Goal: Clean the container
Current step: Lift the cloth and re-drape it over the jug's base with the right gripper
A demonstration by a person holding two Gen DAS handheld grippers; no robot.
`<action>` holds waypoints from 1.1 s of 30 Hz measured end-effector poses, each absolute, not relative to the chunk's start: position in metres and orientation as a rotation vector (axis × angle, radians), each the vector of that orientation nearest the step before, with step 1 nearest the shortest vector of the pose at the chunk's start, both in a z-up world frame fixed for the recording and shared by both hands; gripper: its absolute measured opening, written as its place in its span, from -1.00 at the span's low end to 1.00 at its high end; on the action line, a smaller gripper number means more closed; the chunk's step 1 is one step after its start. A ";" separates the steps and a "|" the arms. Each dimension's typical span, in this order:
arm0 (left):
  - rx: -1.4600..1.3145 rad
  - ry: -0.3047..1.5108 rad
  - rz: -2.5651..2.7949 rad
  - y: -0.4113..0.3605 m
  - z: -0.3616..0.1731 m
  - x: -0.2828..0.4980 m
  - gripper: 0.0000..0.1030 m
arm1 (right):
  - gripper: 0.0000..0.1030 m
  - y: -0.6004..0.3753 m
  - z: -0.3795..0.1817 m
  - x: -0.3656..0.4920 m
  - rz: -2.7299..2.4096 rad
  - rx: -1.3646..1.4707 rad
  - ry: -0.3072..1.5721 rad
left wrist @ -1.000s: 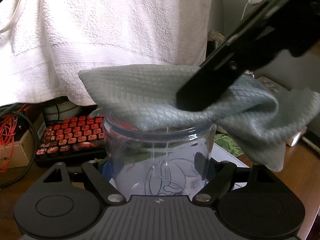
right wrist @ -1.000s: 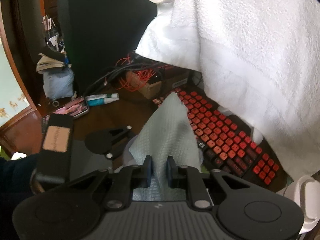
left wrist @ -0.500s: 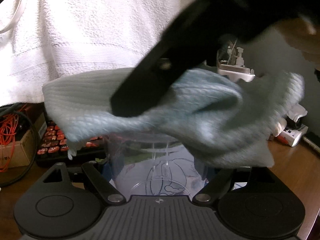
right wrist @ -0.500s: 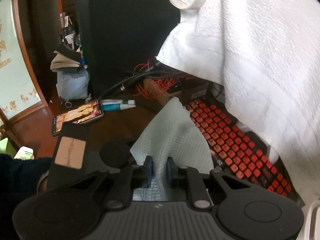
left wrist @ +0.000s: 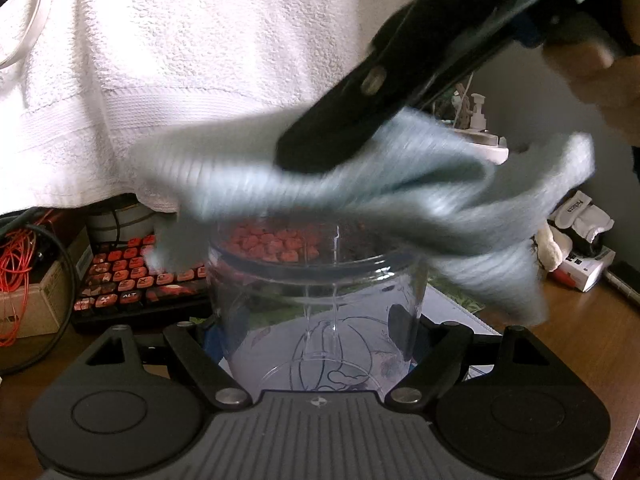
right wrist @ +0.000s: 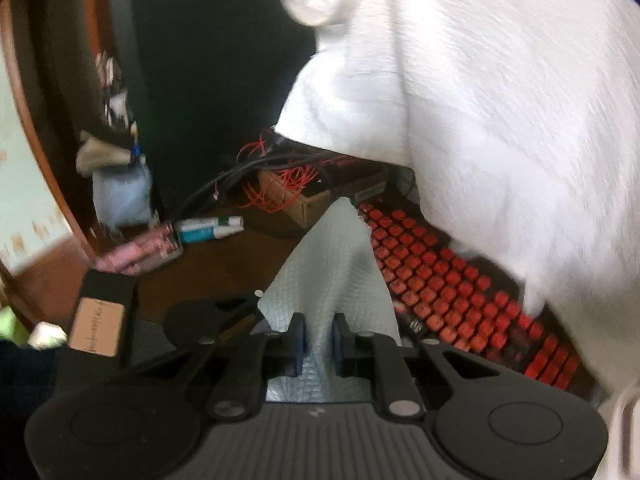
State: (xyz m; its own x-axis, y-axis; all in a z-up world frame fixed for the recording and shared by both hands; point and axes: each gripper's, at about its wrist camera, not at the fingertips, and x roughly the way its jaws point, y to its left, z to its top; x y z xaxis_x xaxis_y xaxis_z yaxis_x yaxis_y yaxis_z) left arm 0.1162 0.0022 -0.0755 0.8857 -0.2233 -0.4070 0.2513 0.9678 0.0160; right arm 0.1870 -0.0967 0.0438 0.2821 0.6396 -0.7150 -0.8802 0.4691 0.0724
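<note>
Standing container (left wrist: 316, 292), mouth upward

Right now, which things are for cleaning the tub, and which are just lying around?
For the job: clear container, grey cloth, left gripper, right gripper.
Just lying around: red keyboard, white towel, toothpaste tube, orange wires.

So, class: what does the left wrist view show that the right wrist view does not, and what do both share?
Only the left wrist view: the clear plastic container held between the left gripper fingers, over a drawing. Only the right wrist view: a toothpaste tube and the right gripper shut on the cloth. Both: the pale blue cloth, red-keyed keyboard, white towel.
</note>
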 end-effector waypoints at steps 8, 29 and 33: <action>0.069 0.415 -0.247 0.001 -0.072 0.117 0.61 | -0.79 -0.149 0.070 0.201 1.167 0.027 0.784; 0.067 0.415 -0.247 -0.007 -0.072 0.101 0.61 | -0.77 -0.148 0.019 0.226 1.103 0.047 0.848; 0.067 0.415 -0.246 -0.007 -0.072 0.101 0.61 | -0.74 -0.126 0.032 0.191 1.060 -0.246 0.652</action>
State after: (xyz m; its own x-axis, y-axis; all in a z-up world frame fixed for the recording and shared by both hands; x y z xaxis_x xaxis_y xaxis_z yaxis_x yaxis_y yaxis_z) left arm 0.1015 -0.0067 -0.0720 0.8860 -0.2230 -0.4066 0.2504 0.9680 0.0146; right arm 0.1907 -0.1263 0.0321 0.3243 0.7275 -0.6046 -0.8677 0.4833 0.1160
